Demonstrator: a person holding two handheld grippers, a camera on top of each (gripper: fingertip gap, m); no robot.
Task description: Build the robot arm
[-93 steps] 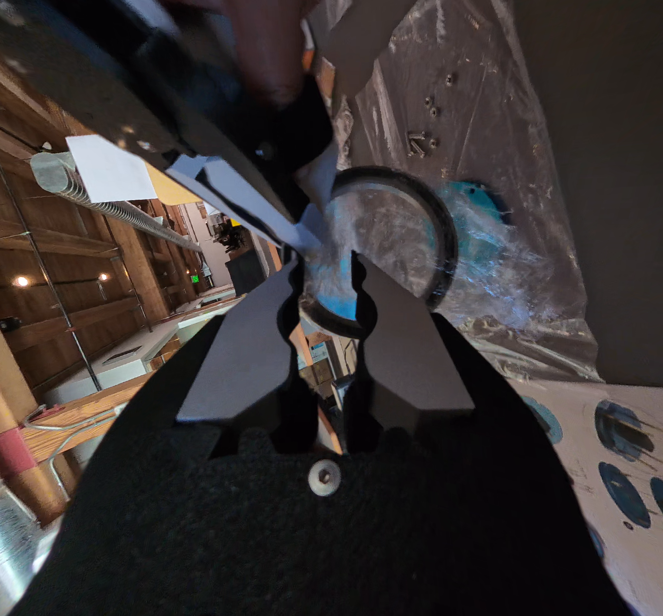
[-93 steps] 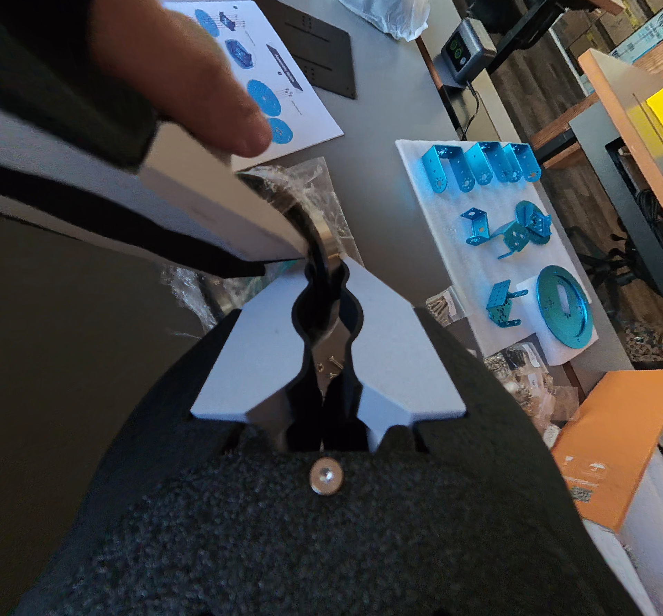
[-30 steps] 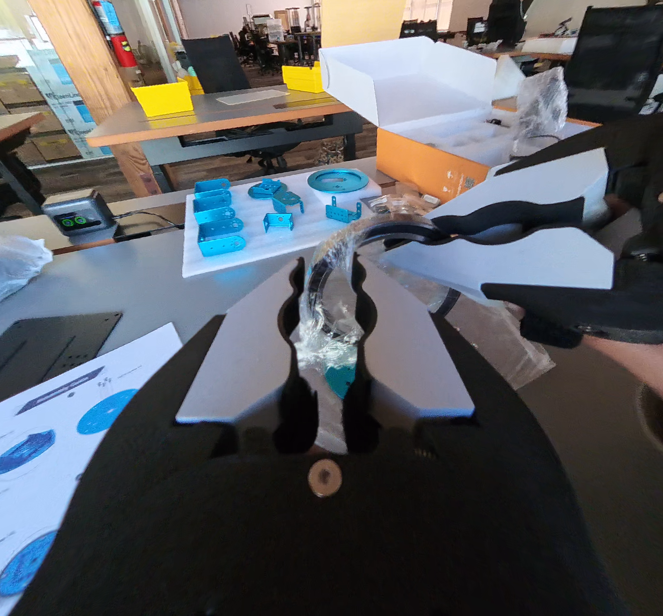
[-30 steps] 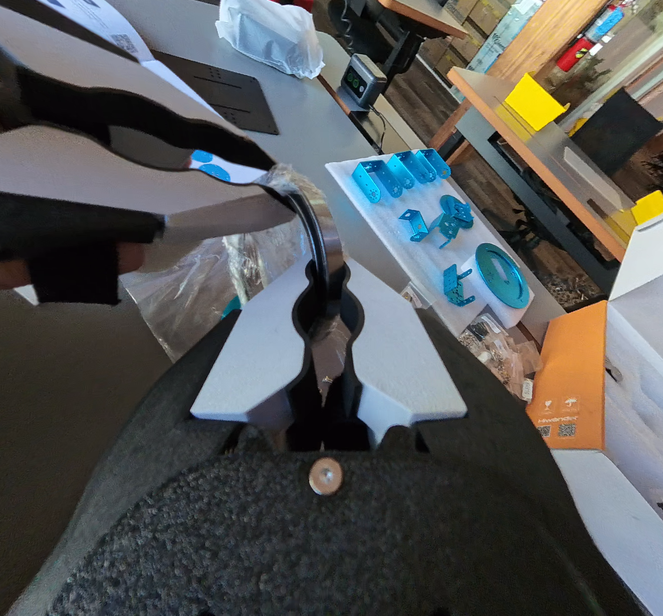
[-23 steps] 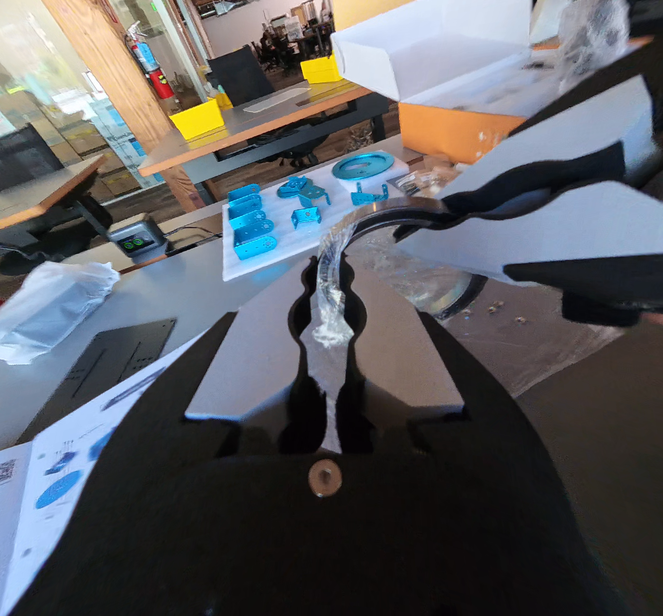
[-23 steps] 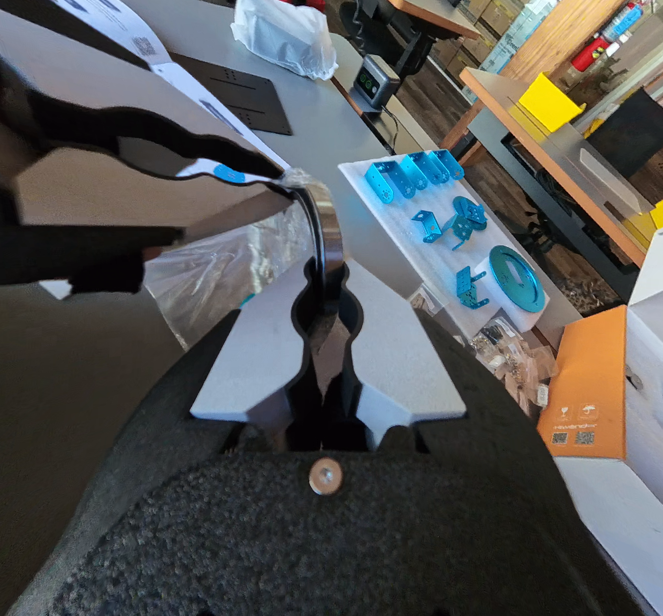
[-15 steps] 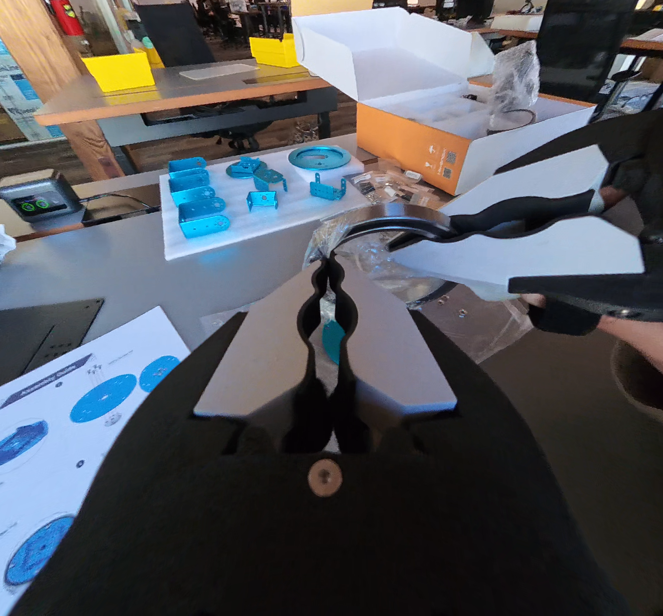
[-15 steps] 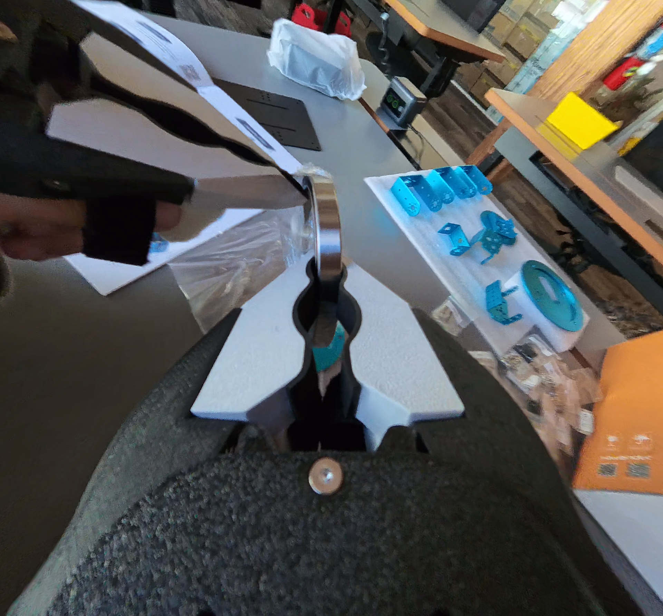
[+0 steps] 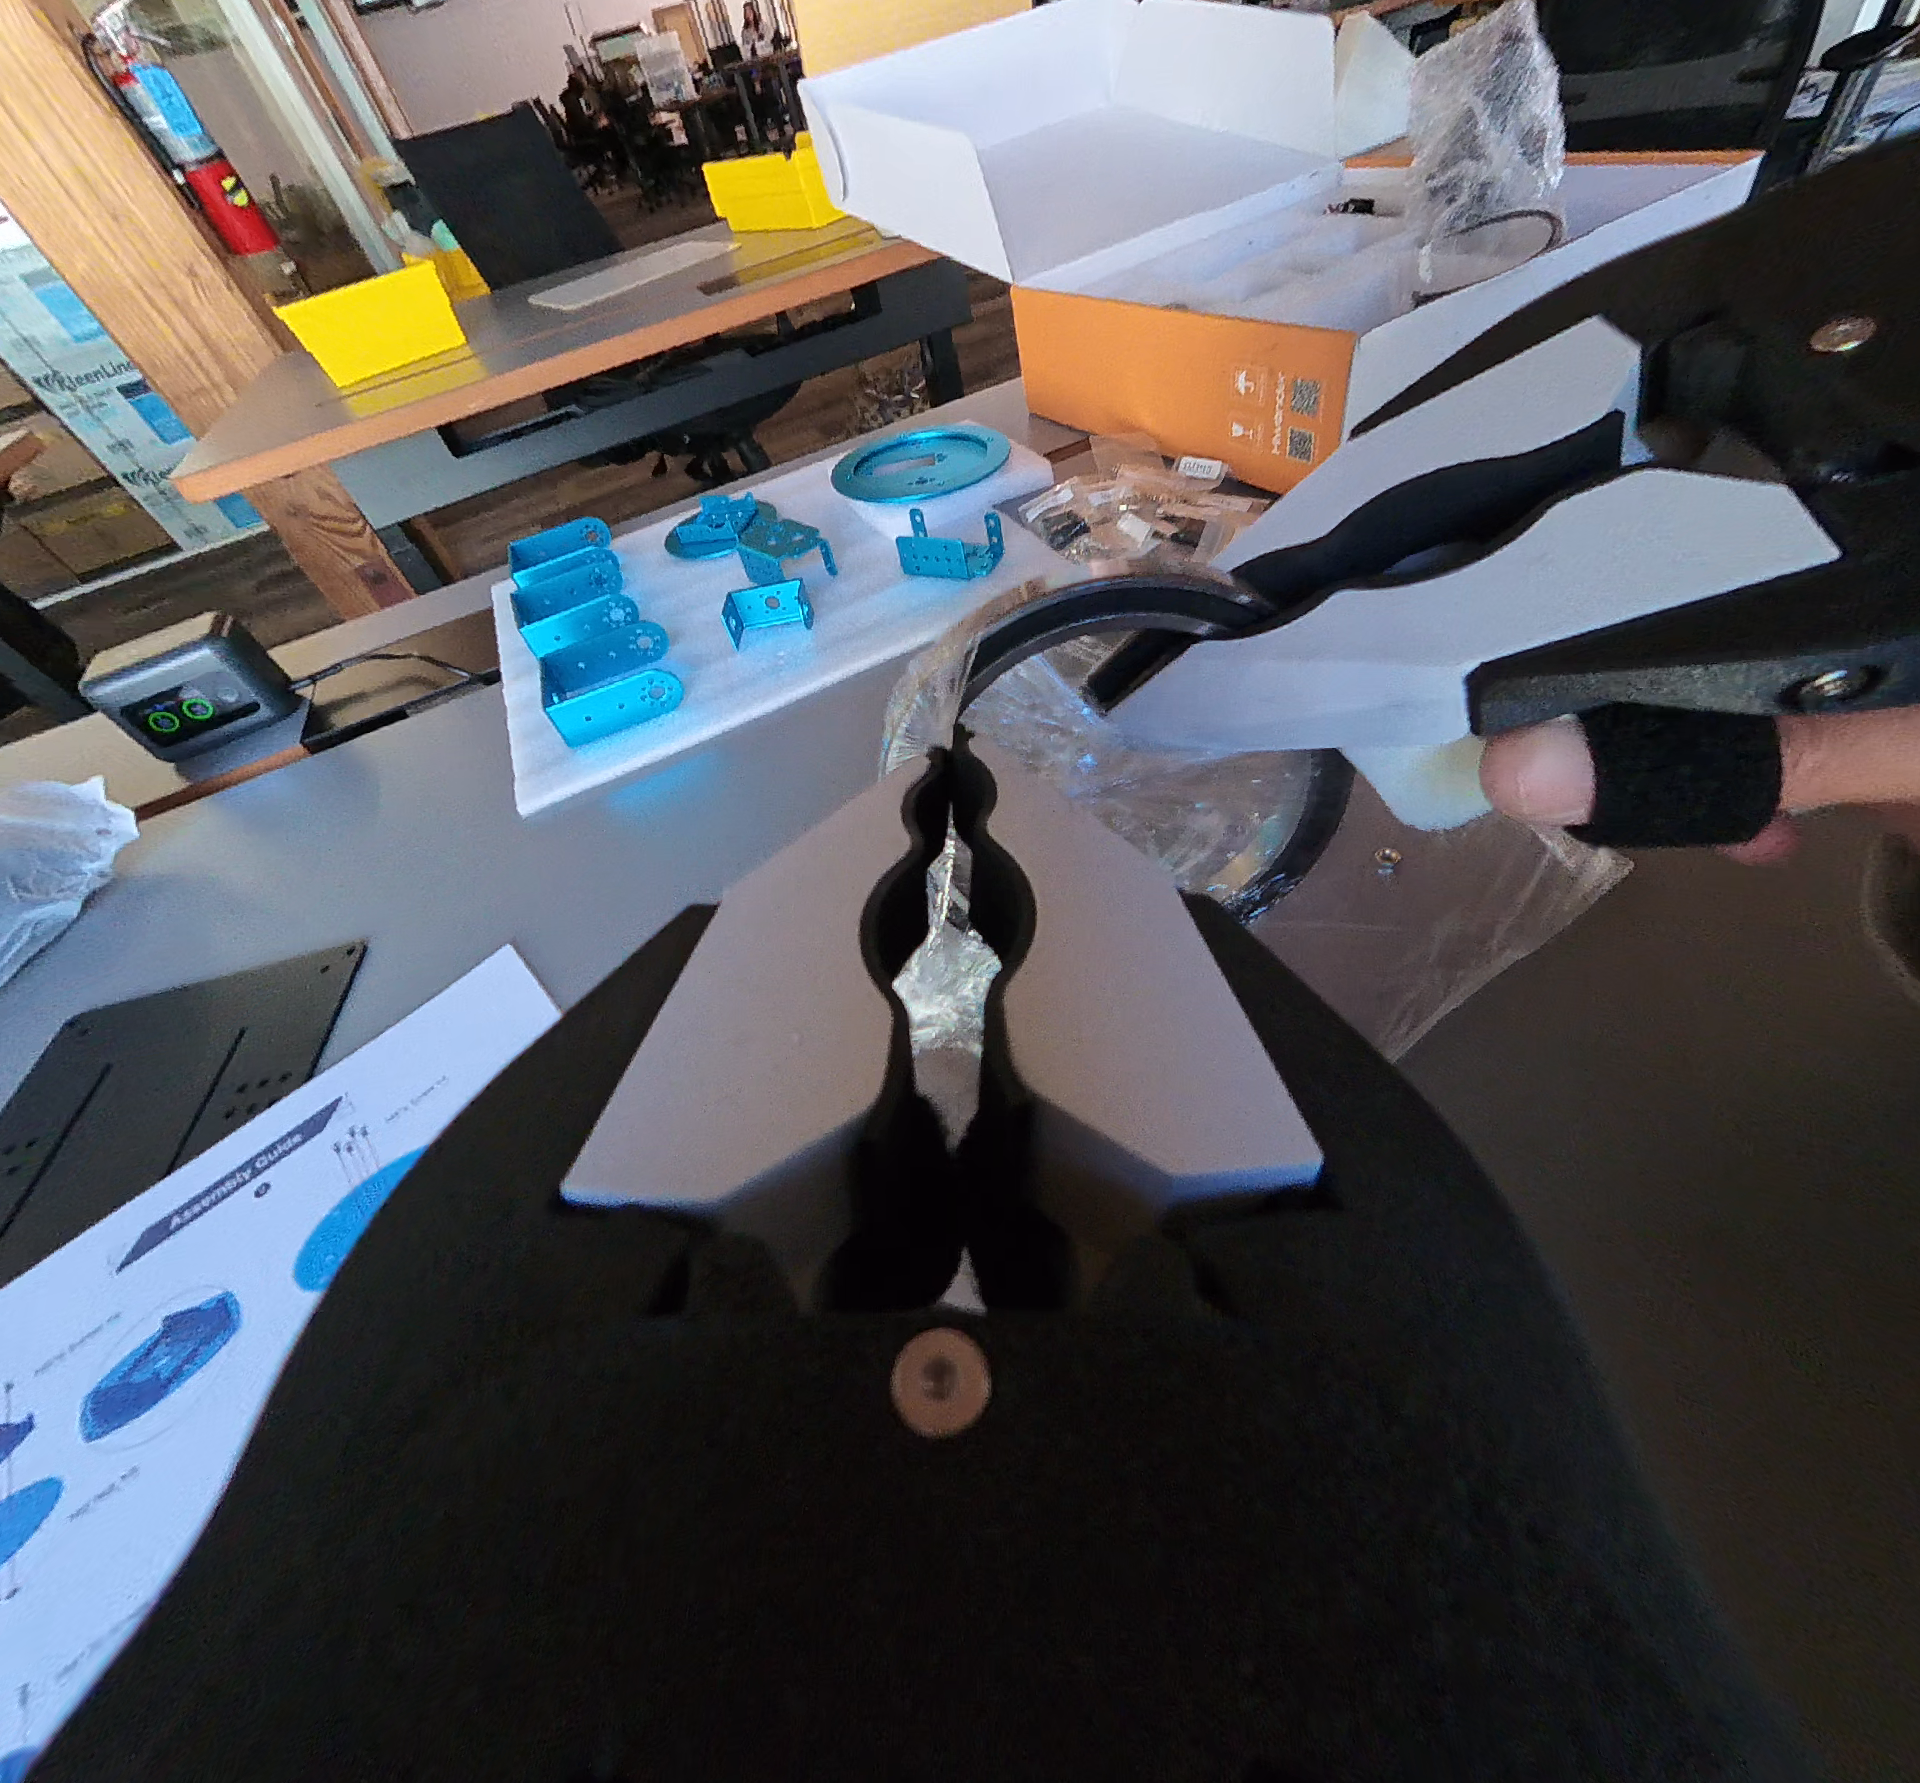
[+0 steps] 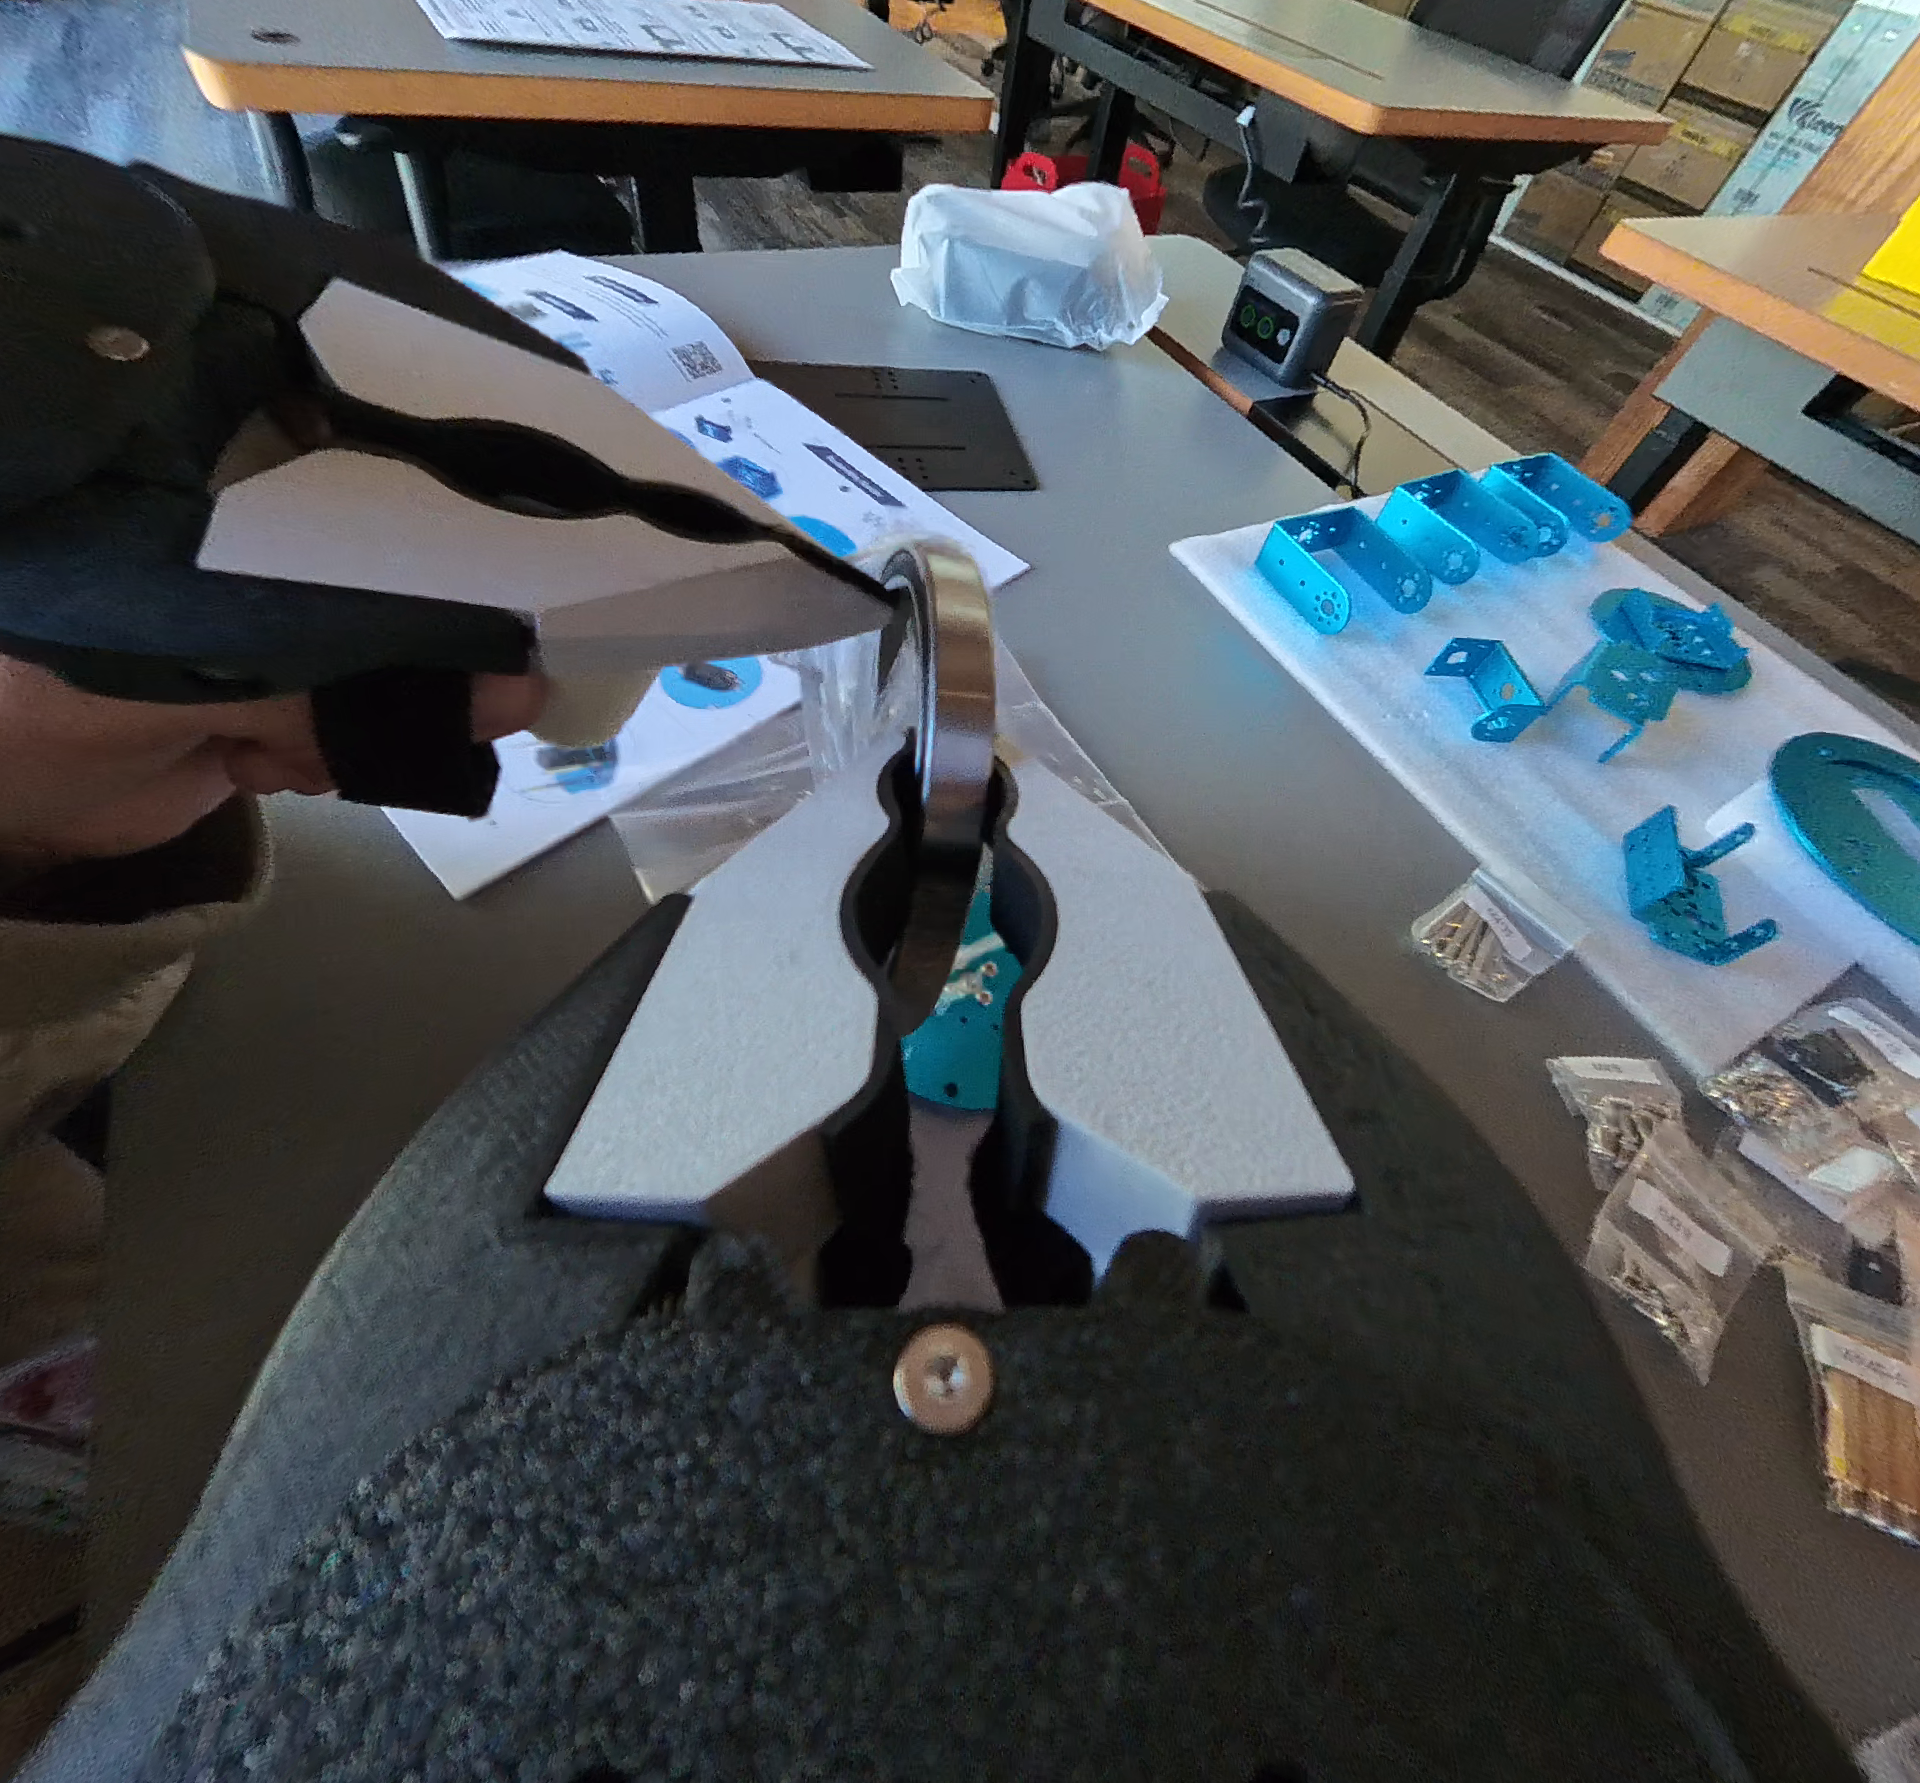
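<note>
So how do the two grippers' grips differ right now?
The left gripper has its jaws nearly closed, pinching only the clear plastic bag. The right gripper has its jaws set wider, clamped on the rim of the metal ring. The bag is thin and crumpled in the left gripper; the ring is rigid and stands on edge in the right. Both grip the same bundle above the grey table.

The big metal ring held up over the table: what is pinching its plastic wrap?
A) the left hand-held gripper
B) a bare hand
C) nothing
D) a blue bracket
A: the left hand-held gripper is shut on the clear plastic wrap trailing off the ring.
</note>
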